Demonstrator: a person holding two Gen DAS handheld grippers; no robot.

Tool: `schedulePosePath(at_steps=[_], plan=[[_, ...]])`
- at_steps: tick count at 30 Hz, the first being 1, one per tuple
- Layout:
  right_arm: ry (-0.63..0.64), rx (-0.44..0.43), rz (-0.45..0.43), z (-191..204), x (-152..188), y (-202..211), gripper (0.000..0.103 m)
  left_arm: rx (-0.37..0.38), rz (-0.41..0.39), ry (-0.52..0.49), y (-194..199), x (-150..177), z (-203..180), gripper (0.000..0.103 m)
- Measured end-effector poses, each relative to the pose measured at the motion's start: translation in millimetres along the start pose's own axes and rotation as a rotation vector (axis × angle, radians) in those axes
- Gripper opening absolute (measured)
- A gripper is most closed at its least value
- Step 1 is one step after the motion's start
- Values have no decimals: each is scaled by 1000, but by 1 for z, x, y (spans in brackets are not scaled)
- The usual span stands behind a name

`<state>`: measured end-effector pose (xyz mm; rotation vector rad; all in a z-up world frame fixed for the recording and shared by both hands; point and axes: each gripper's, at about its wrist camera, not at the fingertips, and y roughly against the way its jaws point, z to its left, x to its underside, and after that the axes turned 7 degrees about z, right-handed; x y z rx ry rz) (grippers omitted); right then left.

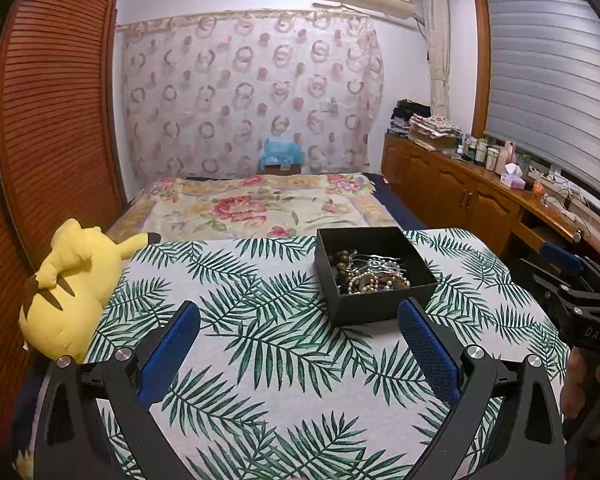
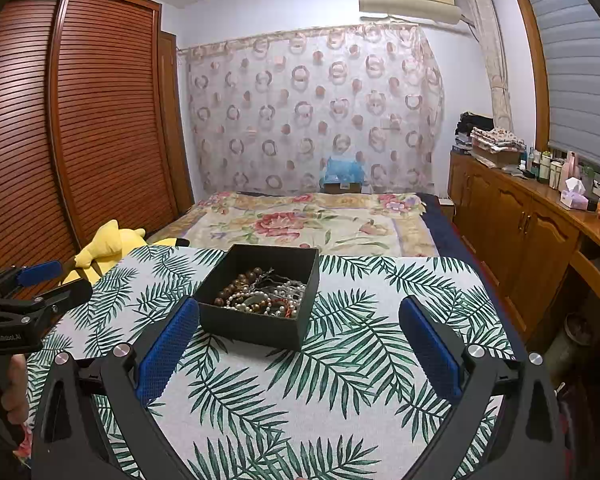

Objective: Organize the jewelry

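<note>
The black box (image 1: 374,276) sits toward the centre right of the left wrist view, on the leaf-print worktop (image 1: 260,340), and the jewelry (image 1: 368,274) lies inside it as one tangled heap of brown beads, pearls and silver chain. The left gripper (image 1: 300,312) has its jaws spread wide with nothing between them, low in the frame and short of the box; the right gripper (image 2: 300,310) is likewise wide open and empty, its left blue pad (image 2: 168,344) just beside the box's near left corner in the picture. The main risk, as I judge it, is the tangle: closing on one strand would likely drag neighbouring strands up with it, or lift the light box and tip it. A thin chain may also slip from the broad pads, and a pad coming in low could shove the box across the cloth. The right wrist view shows the heap more clearly, the brown beads at the box's left and silver pieces at its right, plus the left gripper's body at the left edge. The left wrist view alone shows the whole yellow plush toy (image 1: 72,280) at lower left, and the right gripper at the right edge.
</note>
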<state>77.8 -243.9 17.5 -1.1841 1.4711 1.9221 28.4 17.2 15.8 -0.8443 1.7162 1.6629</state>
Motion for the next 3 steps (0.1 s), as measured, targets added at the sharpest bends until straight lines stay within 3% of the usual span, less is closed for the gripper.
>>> schedulePosePath(at_steps=[3], plan=[[1,0,0,0,0,0,101,0,0,1,0,-1,0,95]])
